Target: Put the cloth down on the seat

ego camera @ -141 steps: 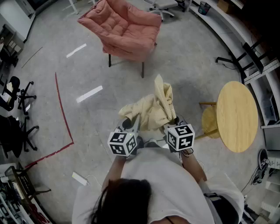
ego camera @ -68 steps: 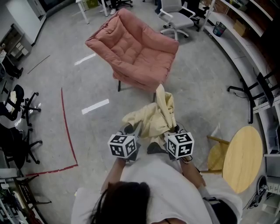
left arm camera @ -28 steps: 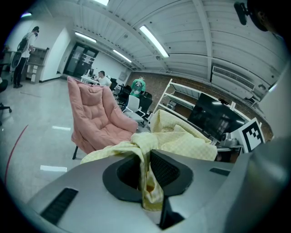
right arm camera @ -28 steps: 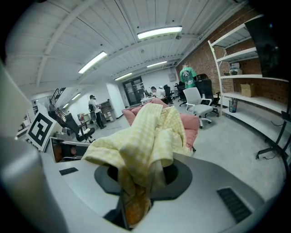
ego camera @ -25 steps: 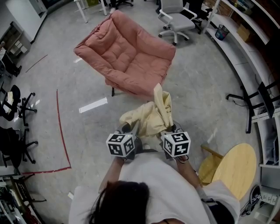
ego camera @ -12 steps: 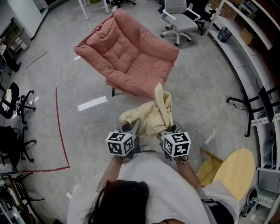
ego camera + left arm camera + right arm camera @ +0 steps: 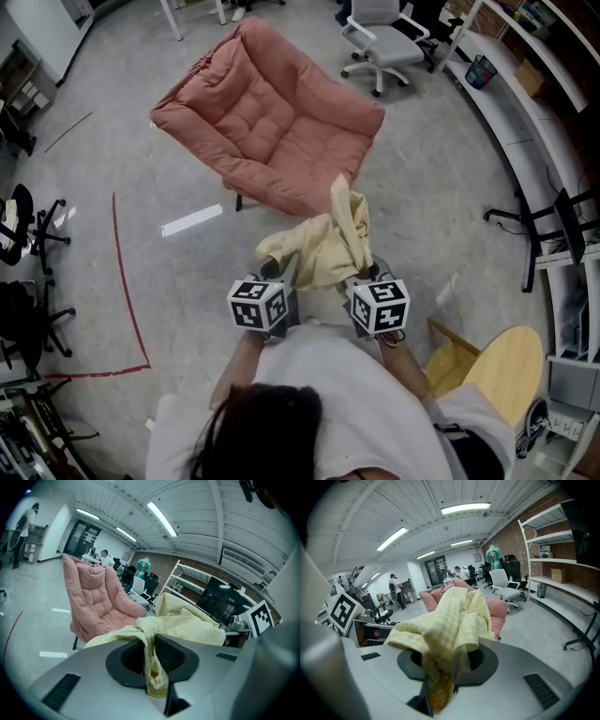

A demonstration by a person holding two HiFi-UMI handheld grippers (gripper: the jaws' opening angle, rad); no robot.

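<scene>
While the person stands on the concrete floor (image 7: 441, 197), the yellow cloth (image 7: 323, 246) hangs bunched in the air between both grippers, just at the six o'clock side of the pink armchair (image 7: 234, 103) and clear of its seat (image 7: 305, 145). The left gripper (image 7: 273, 270) is clamped narrowly on one gathered edge of the cloth. The right gripper (image 7: 367, 272) pinches another fold, which stands up above it. A round wooden table (image 7: 497, 370) sits at four o'clock, well apart.
</scene>
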